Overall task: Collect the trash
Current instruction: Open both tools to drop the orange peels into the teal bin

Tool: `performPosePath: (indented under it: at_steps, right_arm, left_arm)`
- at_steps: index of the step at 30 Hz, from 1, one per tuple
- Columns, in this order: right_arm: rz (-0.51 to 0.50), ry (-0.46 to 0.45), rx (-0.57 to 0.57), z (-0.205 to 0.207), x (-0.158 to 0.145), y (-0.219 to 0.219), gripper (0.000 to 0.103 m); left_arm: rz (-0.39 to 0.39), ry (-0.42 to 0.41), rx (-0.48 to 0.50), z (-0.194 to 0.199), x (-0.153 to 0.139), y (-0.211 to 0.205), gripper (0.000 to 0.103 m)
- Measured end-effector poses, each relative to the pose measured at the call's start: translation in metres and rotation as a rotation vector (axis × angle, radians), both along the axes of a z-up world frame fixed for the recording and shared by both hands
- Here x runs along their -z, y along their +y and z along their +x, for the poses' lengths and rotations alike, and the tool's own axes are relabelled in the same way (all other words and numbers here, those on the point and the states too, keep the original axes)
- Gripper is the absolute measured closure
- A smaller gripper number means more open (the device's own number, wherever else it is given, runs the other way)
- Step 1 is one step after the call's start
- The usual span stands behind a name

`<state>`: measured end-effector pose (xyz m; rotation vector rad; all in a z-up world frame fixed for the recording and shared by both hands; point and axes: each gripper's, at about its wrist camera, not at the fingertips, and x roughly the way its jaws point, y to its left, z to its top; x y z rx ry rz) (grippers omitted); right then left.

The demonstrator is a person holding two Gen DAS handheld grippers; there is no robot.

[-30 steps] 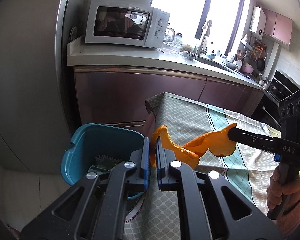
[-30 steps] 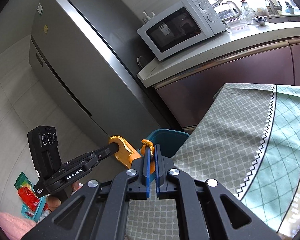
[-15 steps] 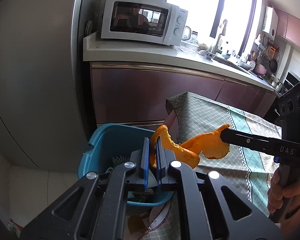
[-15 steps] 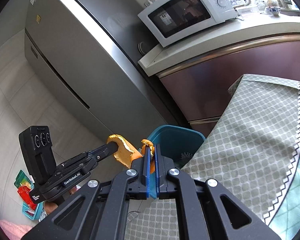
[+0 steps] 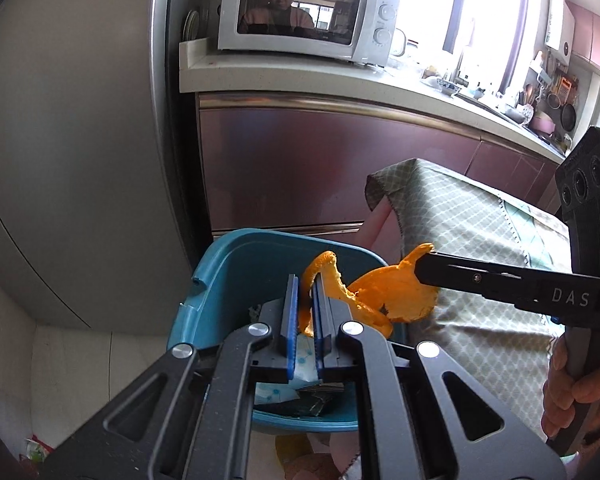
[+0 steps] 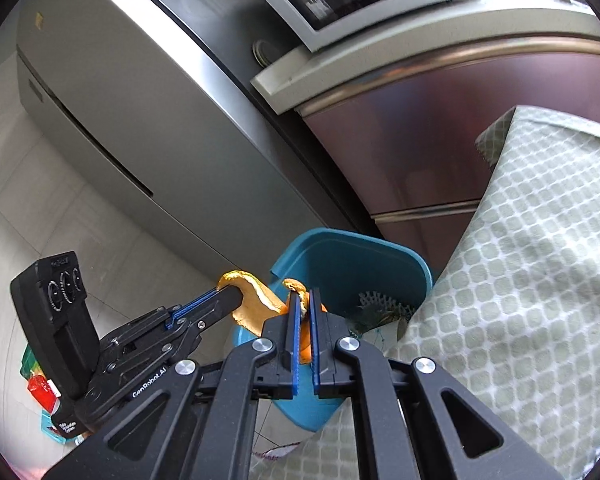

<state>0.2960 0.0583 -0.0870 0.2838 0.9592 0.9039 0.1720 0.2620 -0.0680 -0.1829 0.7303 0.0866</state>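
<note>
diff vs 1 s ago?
Both claws, left and right, carried the peel off the tablecloth toward the bin; it now hangs over the bin's opening. Nothing taken or let go: each claw still clamps an end of the peel. The bin stayed put.

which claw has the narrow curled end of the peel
The left claw: it pinches the thin curled strip of the orange peel, while the right claw grips the broad flap.
</note>
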Motion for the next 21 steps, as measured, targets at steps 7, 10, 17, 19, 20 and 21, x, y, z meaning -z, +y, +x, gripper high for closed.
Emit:
performPosePath:
  at_steps: [7, 10, 17, 19, 20, 21]
  right_arm:
    - [-0.035, 0.013, 0.034, 0.003, 0.013, 0.008, 0.082]
    - [-0.037, -0.007, 0.045, -0.003, 0.010, 0.000, 0.081]
    - [-0.046, -0.134, 0.064, -0.040, -0.017, -0.039, 0.066]
    - [-0.058, -0.185, 0.081, -0.057, -0.027, -0.056, 0.057]
    - [-0.063, -0.212, 0.089, -0.067, -0.031, -0.064, 0.054]
    - [-0.067, -0.237, 0.101, -0.075, -0.035, -0.071, 0.049]
  left_arm:
    - [-0.017, 0.041, 0.000, 0.015, 0.025, 0.004, 0.088]
    - [-0.021, 0.038, 0.009, 0.014, 0.029, 0.002, 0.080]
    - [-0.002, -0.055, 0.061, -0.016, 0.010, -0.016, 0.063]
    - [0.008, -0.102, 0.083, -0.031, -0.001, -0.024, 0.053]
    - [0.013, -0.126, 0.091, -0.039, -0.006, -0.030, 0.046]
    - [0.021, -0.150, 0.097, -0.047, -0.011, -0.036, 0.043]
